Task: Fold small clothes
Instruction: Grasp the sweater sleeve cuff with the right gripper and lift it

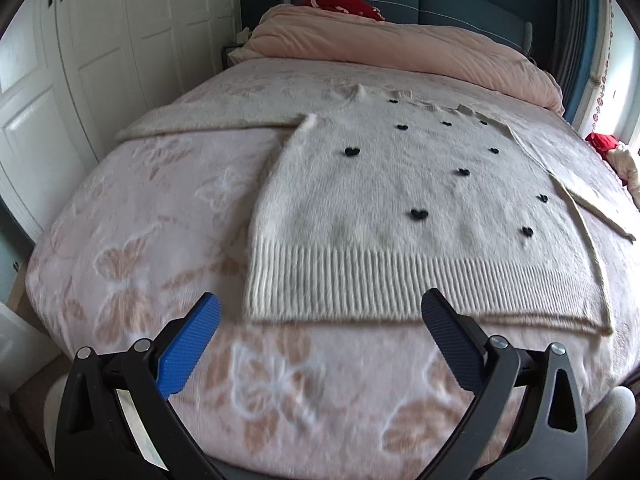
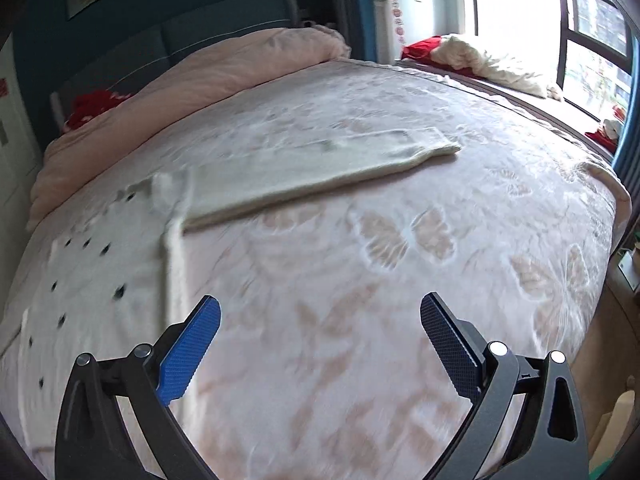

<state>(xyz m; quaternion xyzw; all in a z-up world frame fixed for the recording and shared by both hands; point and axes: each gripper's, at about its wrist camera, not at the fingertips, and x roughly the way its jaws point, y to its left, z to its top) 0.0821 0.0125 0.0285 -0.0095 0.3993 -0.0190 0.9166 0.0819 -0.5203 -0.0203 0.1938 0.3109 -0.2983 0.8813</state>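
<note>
Left gripper (image 1: 320, 310) jaws wide above sweater (image 1: 400, 208) hem, right gripper (image 2: 320, 312) — jaws wide — over blanket (image 2: 360, 280)

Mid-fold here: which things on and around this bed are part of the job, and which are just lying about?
Job:
white sweater with black hearts, spread flat
left gripper, open, empty
right gripper, open, empty

Lying about:
pink duvet
red cloth by the headboard
cream bundle at the window
</note>
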